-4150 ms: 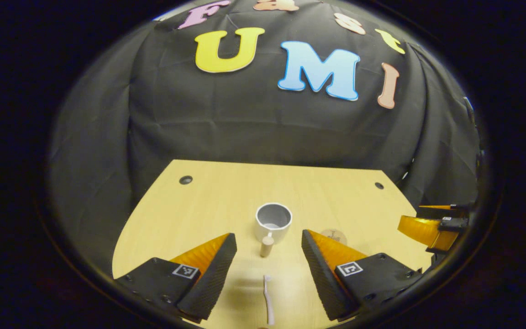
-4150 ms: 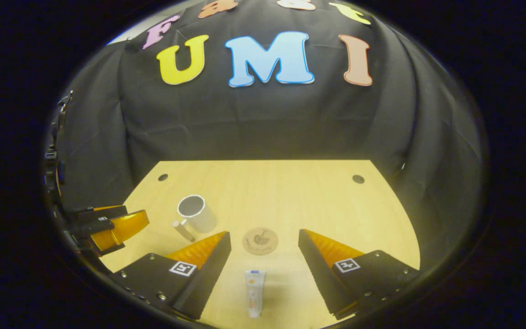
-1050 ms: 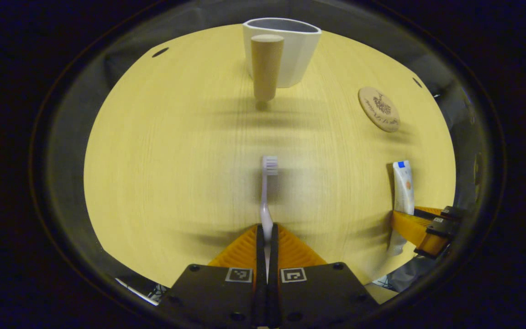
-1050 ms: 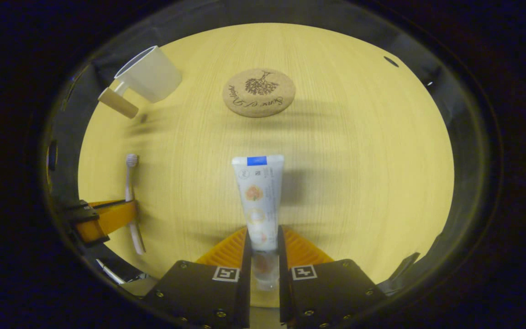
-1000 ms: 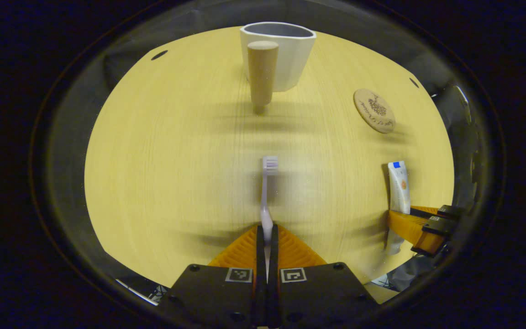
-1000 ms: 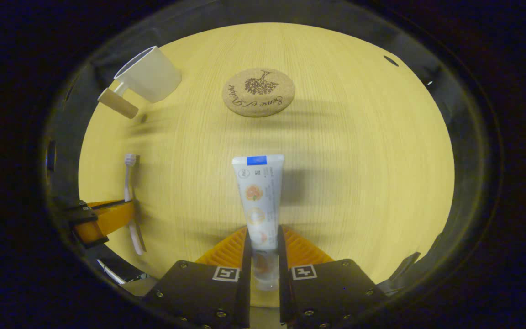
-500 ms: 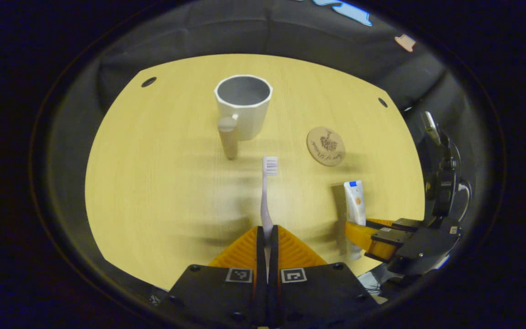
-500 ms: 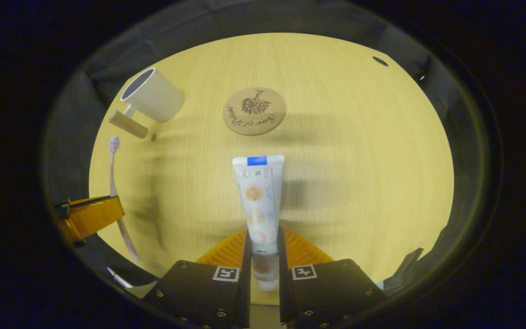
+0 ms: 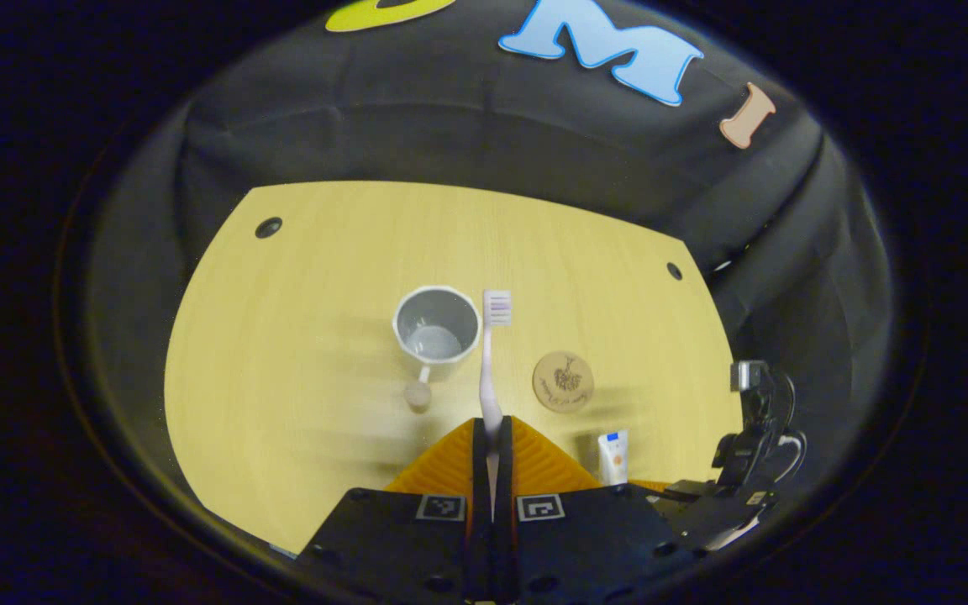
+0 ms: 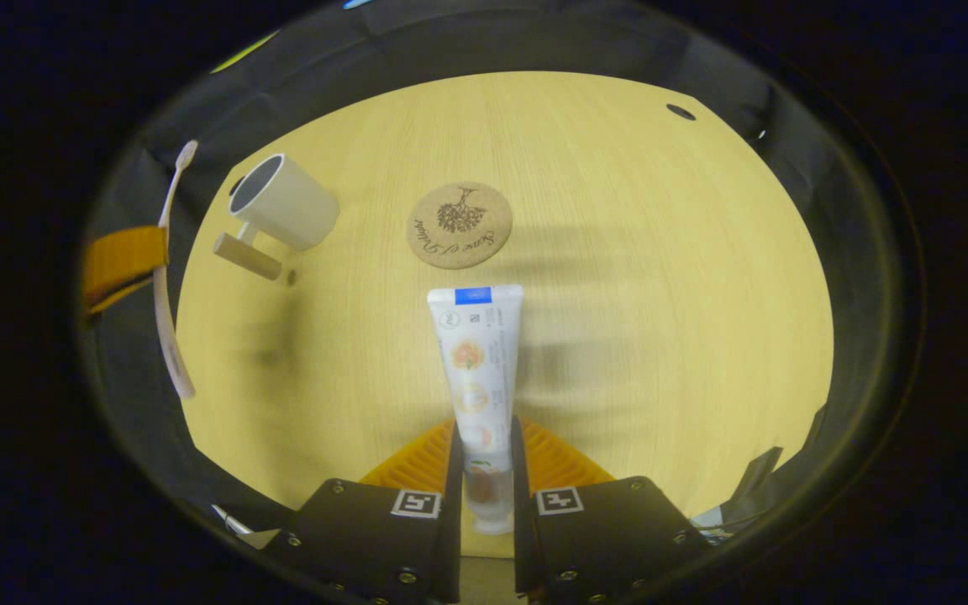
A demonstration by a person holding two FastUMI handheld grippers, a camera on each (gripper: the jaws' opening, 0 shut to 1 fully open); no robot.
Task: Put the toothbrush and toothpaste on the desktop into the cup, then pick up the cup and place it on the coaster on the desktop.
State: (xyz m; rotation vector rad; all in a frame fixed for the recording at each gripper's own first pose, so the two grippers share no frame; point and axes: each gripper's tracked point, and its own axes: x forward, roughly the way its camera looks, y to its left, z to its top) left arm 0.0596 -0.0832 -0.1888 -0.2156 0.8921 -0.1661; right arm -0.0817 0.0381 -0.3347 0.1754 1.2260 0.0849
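My left gripper (image 9: 491, 437) is shut on the handle of a pale pink toothbrush (image 9: 491, 361), held high above the desk with its bristles up beside the rim of the white cup (image 9: 436, 332). The cup has a wooden handle (image 9: 417, 393) and stands upright. My right gripper (image 10: 484, 437) is shut on the lower end of a white toothpaste tube (image 10: 476, 353), lifted off the desk. A round cork coaster (image 10: 459, 225) lies beyond the tube, right of the cup (image 10: 282, 202). The left gripper (image 10: 124, 256) with the toothbrush (image 10: 166, 277) appears at the left edge of the right gripper view.
The light wooden desk (image 9: 299, 277) has small round holes near its far corners (image 9: 268, 227). Black cloth wall stands behind it. In the left gripper view, the right gripper's body with a cable (image 9: 744, 454) sits at the lower right, holding the tube (image 9: 612, 454).
Both grippers shut on their objects and lifted them. Over the last second the left gripper rose high and now looks down on the cup; the right gripper rose slightly.
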